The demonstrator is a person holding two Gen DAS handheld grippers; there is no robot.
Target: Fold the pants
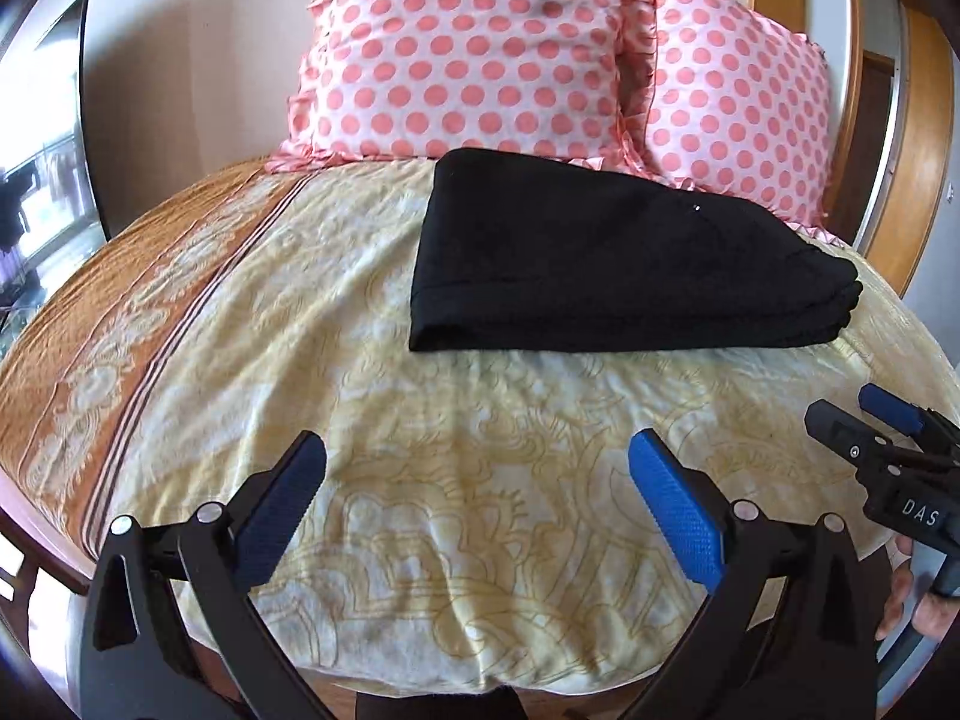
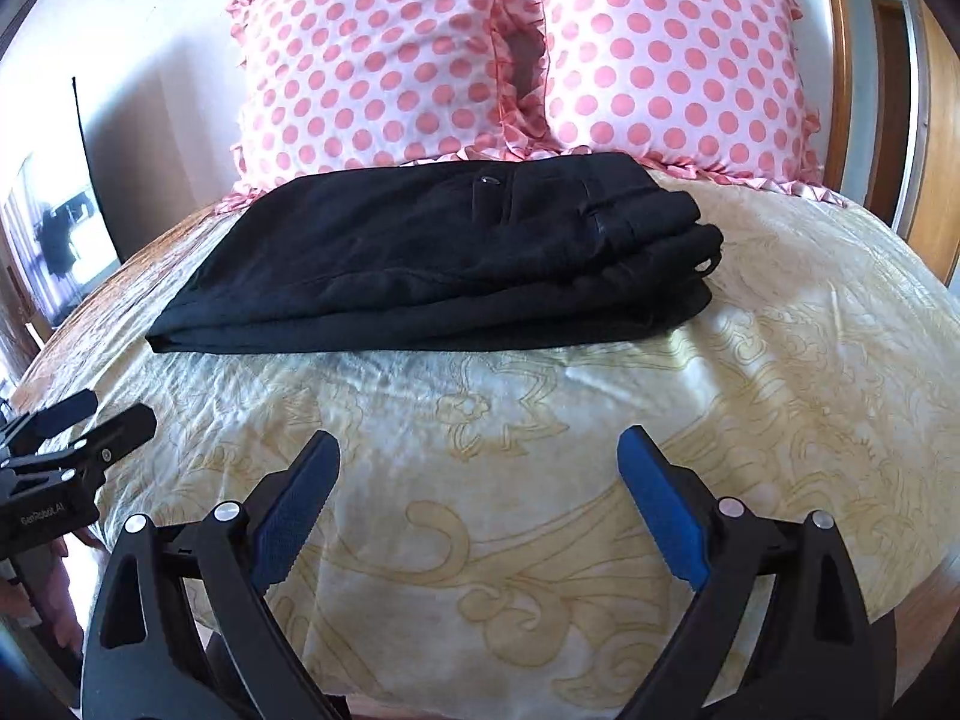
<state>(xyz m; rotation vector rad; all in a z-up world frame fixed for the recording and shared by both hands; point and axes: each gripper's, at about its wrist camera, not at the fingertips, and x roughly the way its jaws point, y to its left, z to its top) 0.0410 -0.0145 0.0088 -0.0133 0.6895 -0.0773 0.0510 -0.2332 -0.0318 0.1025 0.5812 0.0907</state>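
Presently catalogued, one bed with one folded garment:

Pants (image 2: pixel 432 258): black, lying as a compact stacked rectangle on the bedspread; several layers are shown at the edge toward 3 o'clock, a button and a belt loop on top. In the right wrist view they are placed at 12 o'clock from the jaws, well apart from them.

Bedspread (image 2: pixel 540 480): cream with a yellow scroll pattern, lightly creased; a brown border is seen at 9 o'clock in the left wrist view.

Pillows (image 1: pixel 474 42): two, pink with polka dots and ruffled edges, propped at 12 o'clock just behind the pants.

Left gripper (image 1: pixel 477 468): jaws spread wide, nothing between the blue pads; held over bare bedspread with the pants at 1 o'clock.

Right gripper (image 2: pixel 480 468): jaws likewise spread wide and empty; it is also glimpsed at 3 o'clock in the left wrist view.

Hand (image 1: pixel 912 594): partly seen on the right gripper's handle.

Step in hand: judged to be the end of folding; the bundle has been let go and neither gripper touches it.

Next move: little is called for; at most a check that the layered edge sits square, or a light pressing flat.
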